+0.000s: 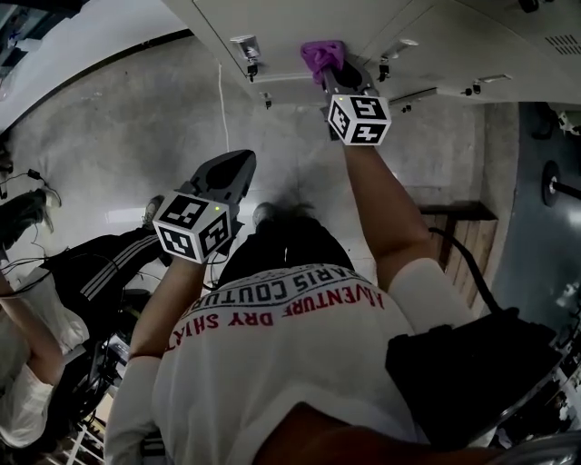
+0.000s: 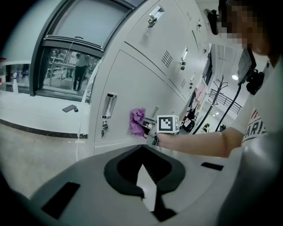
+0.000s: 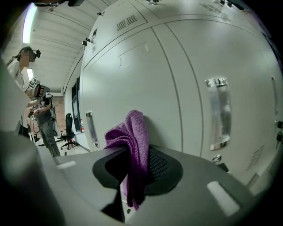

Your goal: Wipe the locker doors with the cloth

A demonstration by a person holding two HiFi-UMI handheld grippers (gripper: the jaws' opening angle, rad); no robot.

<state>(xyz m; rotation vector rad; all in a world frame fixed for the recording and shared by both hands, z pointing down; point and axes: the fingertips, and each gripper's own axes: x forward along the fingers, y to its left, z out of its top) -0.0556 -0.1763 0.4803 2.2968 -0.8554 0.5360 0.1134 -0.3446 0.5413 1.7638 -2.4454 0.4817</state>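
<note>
A purple cloth (image 1: 320, 54) is pressed against a pale grey locker door (image 1: 289, 27), and my right gripper (image 1: 330, 71) is shut on it. In the right gripper view the cloth (image 3: 134, 145) hangs folded between the jaws, touching the door (image 3: 177, 84) left of a chrome handle (image 3: 218, 112). My left gripper (image 1: 238, 165) is held back from the lockers over the floor, jaws together and holding nothing. The left gripper view looks past its own jaws (image 2: 143, 185) at the cloth (image 2: 137, 121) on the door (image 2: 126, 79), near a vent.
Handles and key locks (image 1: 248, 50) stick out from the locker doors. A white cable (image 1: 222, 100) lies on the concrete floor. Another person (image 1: 36, 300) is at the left. A wooden bench (image 1: 458, 213) stands at the right, and a black bag (image 1: 463, 363) hangs at my waist.
</note>
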